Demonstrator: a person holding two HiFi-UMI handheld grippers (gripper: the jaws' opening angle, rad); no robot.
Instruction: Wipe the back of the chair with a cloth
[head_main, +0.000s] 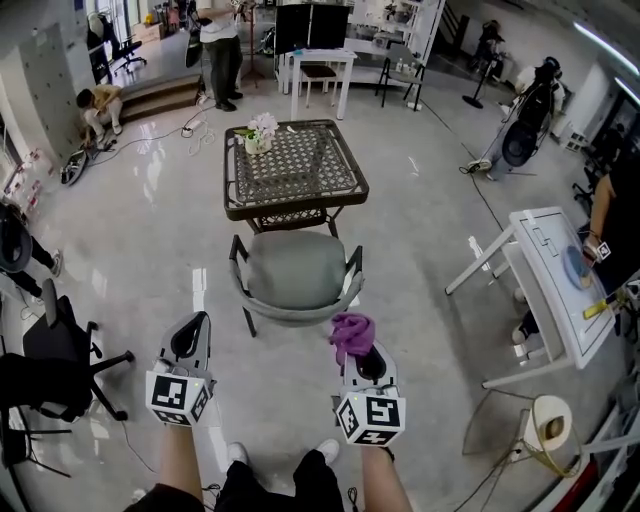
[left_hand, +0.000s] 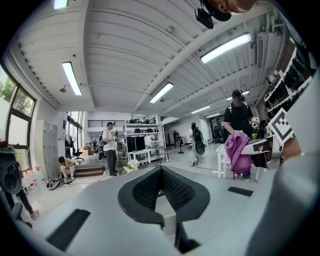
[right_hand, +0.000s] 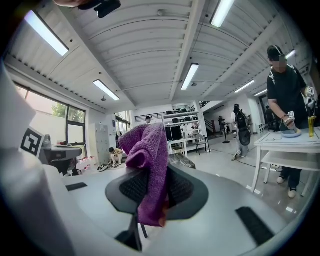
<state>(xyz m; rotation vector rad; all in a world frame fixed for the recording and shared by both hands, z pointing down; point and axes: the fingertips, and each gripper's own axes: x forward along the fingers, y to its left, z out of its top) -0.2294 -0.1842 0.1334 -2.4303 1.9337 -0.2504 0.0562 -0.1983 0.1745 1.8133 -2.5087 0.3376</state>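
- Chair with a grey cushioned seat and dark metal frame (head_main: 295, 275) stands on a glossy floor (head_main: 150, 220). Its curved back rail is toward the person, and its seat faces a dark lattice-topped metal table (head_main: 293, 165).
- Small pot of pale flowers (head_main: 258, 133) sits near that table's far left corner.
- Right gripper (head_main: 362, 352) has its jaws clamped on a crumpled purple cloth (head_main: 352, 333), which bunches above the jaws and drapes down in front of them.
- Purple cloth shows just beside the right end of the chair's back rail; whether it touches cannot be told.
- Left gripper (head_main: 192, 325) has its jaws pressed together with nothing between them. It is held near the rail's left side, not touching it.
- White table (head_main: 545, 265) stands well off to the right.
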